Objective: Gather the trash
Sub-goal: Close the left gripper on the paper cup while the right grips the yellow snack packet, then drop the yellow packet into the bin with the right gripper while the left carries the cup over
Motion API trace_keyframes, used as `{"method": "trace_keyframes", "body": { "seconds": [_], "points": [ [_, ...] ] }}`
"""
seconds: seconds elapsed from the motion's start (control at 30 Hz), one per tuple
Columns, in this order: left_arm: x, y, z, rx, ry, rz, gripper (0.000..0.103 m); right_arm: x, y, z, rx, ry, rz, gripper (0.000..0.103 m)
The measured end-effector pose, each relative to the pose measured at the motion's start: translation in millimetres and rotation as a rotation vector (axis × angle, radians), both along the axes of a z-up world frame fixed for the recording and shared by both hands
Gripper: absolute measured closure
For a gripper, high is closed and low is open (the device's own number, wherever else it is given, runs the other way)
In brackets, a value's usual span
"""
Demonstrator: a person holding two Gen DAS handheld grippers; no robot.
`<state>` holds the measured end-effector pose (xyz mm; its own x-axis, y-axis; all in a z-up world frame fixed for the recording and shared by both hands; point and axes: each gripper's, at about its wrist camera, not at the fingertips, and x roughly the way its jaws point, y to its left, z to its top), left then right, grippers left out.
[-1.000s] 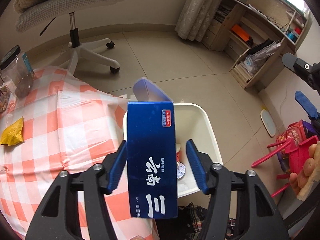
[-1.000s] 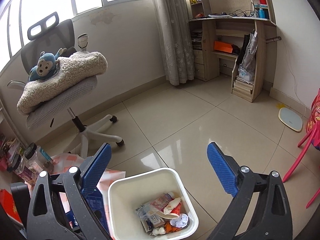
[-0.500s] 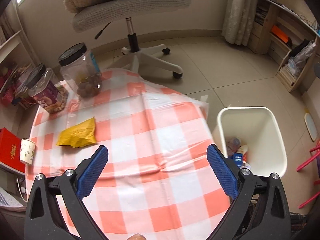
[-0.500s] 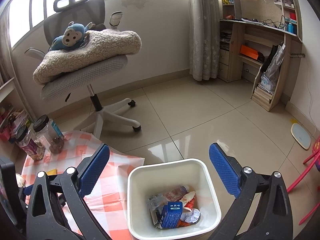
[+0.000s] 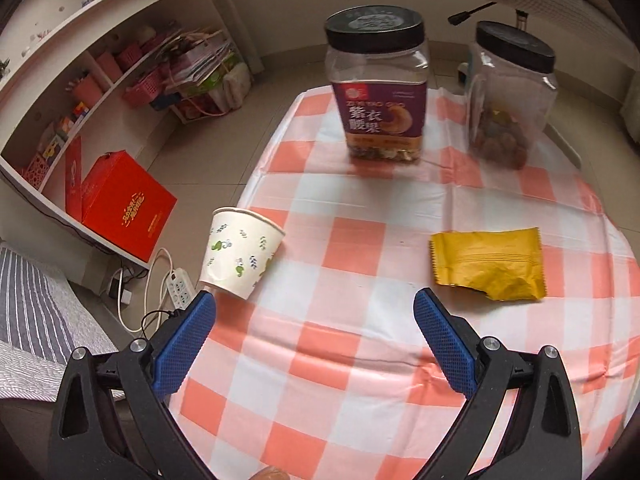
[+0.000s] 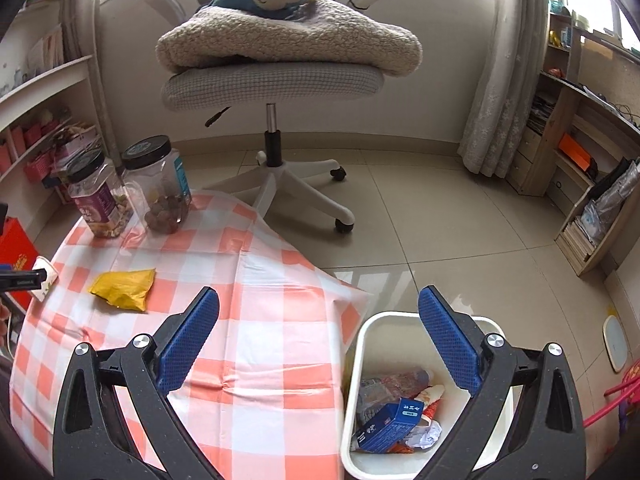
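My left gripper is open and empty above the checked tablecloth. A paper cup stands tilted at the table's left edge, just beyond my left finger. A yellow wrapper lies flat on the cloth to the right, just beyond my right finger. My right gripper is open and empty, over the table's right edge and the white bin. The blue box lies in the bin among other trash. The wrapper and the cup also show in the right wrist view.
Two black-lidded jars stand at the table's far side, one with a purple label and one clear. A swivel chair with a blanket stands behind. A red box, a power strip and shelves are left of the table.
My left gripper let go of the blue box into the bin, opened wide, and swung left over the table toward the cup and wrapper. My right gripper shifted left, bringing more table into view.
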<state>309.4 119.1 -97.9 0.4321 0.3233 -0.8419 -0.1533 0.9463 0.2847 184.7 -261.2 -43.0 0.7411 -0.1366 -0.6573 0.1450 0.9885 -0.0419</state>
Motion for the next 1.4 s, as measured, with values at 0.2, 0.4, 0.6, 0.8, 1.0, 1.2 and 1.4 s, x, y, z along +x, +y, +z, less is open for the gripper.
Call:
{"method": "trace_keyframes", "body": {
  "seconds": [0.2, 0.4, 0.6, 0.8, 1.0, 1.2, 1.4],
  "points": [
    [25.7, 73.1, -24.9, 0.028, 0.033, 0.029, 0.007, 19.0, 83.3, -27.6, -0.084, 0.021, 0.284, 0.007],
    [48.8, 106.8, -52.5, -0.026, 0.105, -0.046, 0.007, 44.3, 164.6, -57.9, -0.186, 0.065, 0.553, 0.007],
    [54.4, 114.7, -82.9, -0.066, 0.157, -0.121, 0.033, 78.4, 220.1, -89.6, -0.255, 0.114, 0.694, 0.007],
    [36.9, 108.7, -78.8, -0.119, 0.052, -0.169, 0.040, 108.8, 250.6, -117.1, -0.323, 0.136, 0.739, 0.007],
    [12.8, 102.4, -69.4, -0.225, -0.050, -0.184, 0.040, 134.8, 271.3, -144.7, -0.371, 0.192, 0.764, 0.020],
    [-3.4, 99.1, -67.7, -0.255, -0.093, -0.184, 0.040, 151.6, 260.8, -143.4, -0.193, 0.205, 0.716, 0.065],
    [-19.8, 98.9, -55.3, -0.278, -0.111, -0.154, 0.040, 142.8, 232.1, -124.7, 0.016, 0.215, 0.555, 0.086]
  ]
}}
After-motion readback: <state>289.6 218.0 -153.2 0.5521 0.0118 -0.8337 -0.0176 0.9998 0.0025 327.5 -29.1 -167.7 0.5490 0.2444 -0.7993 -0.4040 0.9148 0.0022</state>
